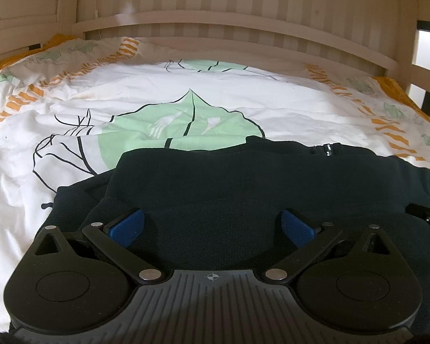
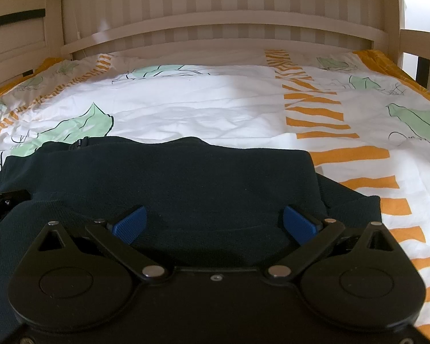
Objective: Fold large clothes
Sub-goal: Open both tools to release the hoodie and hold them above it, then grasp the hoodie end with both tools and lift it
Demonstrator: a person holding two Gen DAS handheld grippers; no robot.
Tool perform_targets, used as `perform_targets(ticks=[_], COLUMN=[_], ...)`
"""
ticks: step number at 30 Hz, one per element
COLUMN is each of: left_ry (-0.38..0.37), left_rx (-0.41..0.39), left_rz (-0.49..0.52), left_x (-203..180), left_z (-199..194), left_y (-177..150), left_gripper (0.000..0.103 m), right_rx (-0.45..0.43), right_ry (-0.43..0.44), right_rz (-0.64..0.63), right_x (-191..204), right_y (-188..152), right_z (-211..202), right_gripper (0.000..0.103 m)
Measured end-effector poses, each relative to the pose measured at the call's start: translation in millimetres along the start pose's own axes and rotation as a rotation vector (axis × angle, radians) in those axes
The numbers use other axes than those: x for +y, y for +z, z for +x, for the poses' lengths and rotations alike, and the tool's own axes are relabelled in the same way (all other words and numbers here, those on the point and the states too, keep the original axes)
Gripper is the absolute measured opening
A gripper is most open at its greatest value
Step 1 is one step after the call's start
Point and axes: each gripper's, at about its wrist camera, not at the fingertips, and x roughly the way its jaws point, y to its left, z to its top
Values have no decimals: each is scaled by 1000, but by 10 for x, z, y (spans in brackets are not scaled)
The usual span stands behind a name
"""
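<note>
Currently both tongs hover low over a dark navy garment [image 1: 215, 183] lying on the bed, whose duvet cover [image 1: 163, 91] is white with green leaf prints and orange striped bands.

Left tongs [image 1: 212, 225]: spread wide, blue pads [image 1: 126, 226] well apart, nothing pinched between them. The garment fills the gap between the pads and runs on ahead of them toward the headboard [image 1: 229, 20]. Whether the pads touch the cloth cannot be told. The garment lies in layers here: an upper fold with a rounded far edge sits on a lower layer that sticks out toward the left edge of the bed. A zipper [image 1: 326, 149] shows at the garment's far right.

Right tongs [image 2: 213, 223]: likewise spread wide, blue pads [image 2: 299, 225] apart, gripping nothing. The garment [image 2: 186, 177] again lies under and ahead of the tongs, its far edge wavy against the white cover [image 2: 200, 106]. To the right of the tongs a lower layer of cloth pokes out onto an orange stripe. The zipper [image 2: 81, 142] sits at the garment's far left in this view.

Each view catches a bit of the other tool at its side edge, so the two tongs are side by side along the garment's near side.

Garment position: on the near part of the bed, well short of the headboard [image 2: 215, 25].
</note>
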Motion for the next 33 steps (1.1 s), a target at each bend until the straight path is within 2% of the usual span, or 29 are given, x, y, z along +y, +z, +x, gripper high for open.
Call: perform_targets(ticks=[4,7,12,15,18,24,28,33], left_ry=[-1,-35,-116,-141,-153,-157,-175,-178], left_rx=[28,66,29,8,20,84,161,190], left_rz=[-4,-45,-142,-171,-185,-257,-261,-250], left_x=[4,85,367,601,831,1123,1158,1143], left_z=[-30,-130,-524,-762,-933,-1085,-1031,-964], left_y=[51,136,224,294,327,211,43,-110], left_gripper=[103,103,103,103,103,103,103,103], right_rx=[4,14,41,52,27,7,39,73], right_ry=[0,20,55,121,173,200,195,242], right_rz=[0,15,34,62,133,308,306,331], right_x=[-3,-34,-73,-171,-373,-921,-1137,-1312], right_y=[2,22,75,93,102,90,40,-102], right_z=[-2,-4,-74,-227,-470,-861,-931,-936], right_gripper=[100,102,102,102,102,102,102,102])
